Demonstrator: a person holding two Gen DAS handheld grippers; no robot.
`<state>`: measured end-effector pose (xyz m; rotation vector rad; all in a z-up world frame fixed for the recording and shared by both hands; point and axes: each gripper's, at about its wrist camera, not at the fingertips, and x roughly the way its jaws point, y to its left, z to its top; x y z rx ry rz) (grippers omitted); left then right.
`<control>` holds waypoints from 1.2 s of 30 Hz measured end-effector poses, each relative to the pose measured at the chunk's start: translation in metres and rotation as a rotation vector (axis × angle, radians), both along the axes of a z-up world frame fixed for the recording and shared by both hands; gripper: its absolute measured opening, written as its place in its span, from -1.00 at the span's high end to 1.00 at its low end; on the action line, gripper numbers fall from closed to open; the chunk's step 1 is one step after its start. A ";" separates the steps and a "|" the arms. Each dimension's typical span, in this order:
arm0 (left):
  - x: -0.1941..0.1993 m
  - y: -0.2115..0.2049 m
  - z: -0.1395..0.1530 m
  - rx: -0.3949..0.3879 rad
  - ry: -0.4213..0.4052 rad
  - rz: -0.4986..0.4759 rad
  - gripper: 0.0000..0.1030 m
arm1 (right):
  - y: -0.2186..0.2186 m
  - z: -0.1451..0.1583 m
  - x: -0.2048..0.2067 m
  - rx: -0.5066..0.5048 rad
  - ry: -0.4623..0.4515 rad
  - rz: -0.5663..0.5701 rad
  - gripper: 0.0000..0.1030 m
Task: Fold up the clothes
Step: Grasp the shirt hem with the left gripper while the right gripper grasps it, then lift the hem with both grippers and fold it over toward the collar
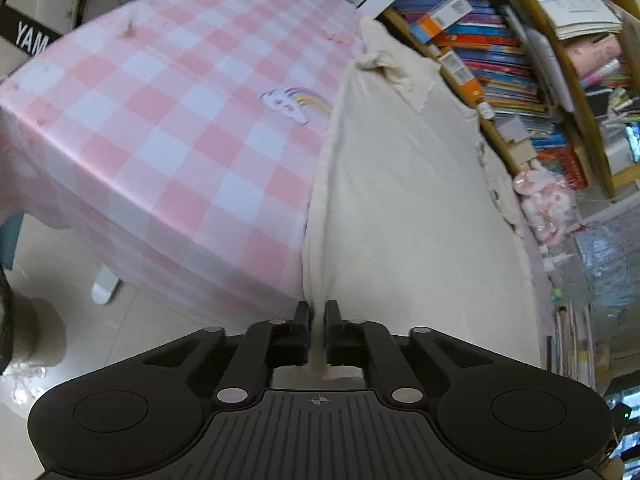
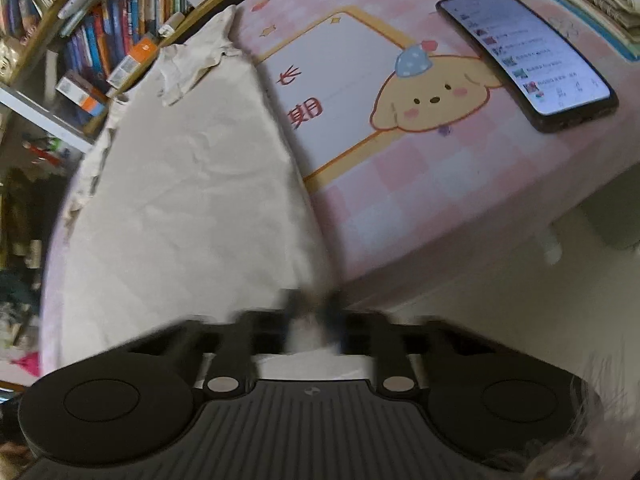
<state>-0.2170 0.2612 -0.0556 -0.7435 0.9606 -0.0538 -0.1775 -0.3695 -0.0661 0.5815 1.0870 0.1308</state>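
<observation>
Operator: Nearest the lens, the left gripper [image 1: 318,312] is clamping the near left edge of the cream garment [image 1: 404,184], its jaws closed on a thin ridge of cloth. The right gripper [image 2: 312,308] is blurring badly; pale fabric is showing between its jaws, so it is judged to be pinching the near right corner.

Inspector: Where is the garment lying?

Operator: It is lying flat and lengthwise on the pink checked table [image 1: 160,120], running away from both grippers toward the bookshelf [image 1: 500,60], with its far end bunching into a crumpled tab.

Inspector: What is risking failure, largest item first?

Operator: The garment itself: both grips are holding only a narrow margin, so a quick lift is likely to let the cloth slip out, or to drag the crumpled far end along and fold it crooked. Next, the phone [image 2: 528,60] is lying lit on the table to the right; swinging fabric could sweep it toward the edge.

Inspector: What is not readable?

Operator: The garment's type, its sleeves and any existing fold layers are not showing. The far hem is too wrinkled to trace. Motion blur is hiding the right fingertips.
</observation>
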 end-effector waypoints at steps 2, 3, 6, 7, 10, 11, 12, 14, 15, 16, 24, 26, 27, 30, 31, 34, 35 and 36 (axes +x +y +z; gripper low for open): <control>0.000 0.000 0.007 -0.016 -0.021 -0.003 0.90 | -0.001 0.010 -0.004 0.027 -0.022 0.012 0.89; 0.001 -0.001 0.006 -0.015 -0.016 -0.007 0.89 | -0.001 0.014 -0.005 0.040 -0.031 0.013 0.89; 0.007 -0.001 0.004 -0.012 -0.003 -0.022 0.89 | 0.002 0.019 -0.002 0.048 -0.039 0.028 0.89; 0.009 -0.002 0.003 -0.012 0.002 -0.026 0.88 | 0.003 0.017 0.000 0.040 -0.034 0.032 0.89; 0.013 -0.002 0.000 -0.011 0.015 -0.039 0.79 | 0.004 0.011 0.006 0.032 -0.021 0.033 0.82; 0.014 -0.001 -0.002 -0.014 0.021 -0.037 0.72 | 0.004 0.010 0.008 0.031 -0.019 0.033 0.78; 0.015 0.000 -0.003 -0.018 0.026 -0.035 0.65 | 0.004 0.009 0.010 0.029 -0.019 0.032 0.74; 0.015 0.001 -0.004 -0.032 0.028 -0.035 0.57 | 0.004 0.006 0.012 0.023 -0.016 0.035 0.72; 0.016 0.001 -0.004 -0.036 0.027 -0.038 0.57 | 0.005 0.005 0.014 0.022 -0.017 0.039 0.71; 0.016 0.001 -0.004 -0.030 0.026 -0.041 0.57 | 0.005 0.006 0.015 0.019 -0.017 0.043 0.71; 0.005 0.001 -0.003 -0.006 0.022 -0.058 0.95 | 0.011 0.010 0.015 -0.041 -0.007 0.082 0.89; 0.000 0.005 -0.002 -0.018 0.014 -0.059 0.95 | 0.008 0.012 0.012 -0.040 -0.008 0.072 0.89; -0.002 0.007 -0.001 -0.024 0.011 -0.059 0.95 | 0.005 0.013 0.009 -0.037 -0.010 0.064 0.89; -0.008 0.009 -0.002 -0.041 0.015 -0.065 0.95 | -0.002 0.016 0.001 -0.010 -0.016 0.036 0.89; -0.011 0.009 -0.002 -0.041 0.019 -0.072 0.95 | -0.003 0.017 -0.001 -0.003 -0.016 0.032 0.89; -0.018 0.010 -0.004 -0.047 0.035 -0.091 0.95 | -0.003 0.017 -0.009 0.002 -0.005 0.030 0.89; -0.021 0.011 -0.004 -0.050 0.042 -0.097 0.95 | -0.003 0.017 -0.012 0.003 0.001 0.029 0.89; -0.024 0.011 -0.005 -0.053 0.048 -0.103 0.95 | -0.003 0.016 -0.016 0.004 0.008 0.027 0.89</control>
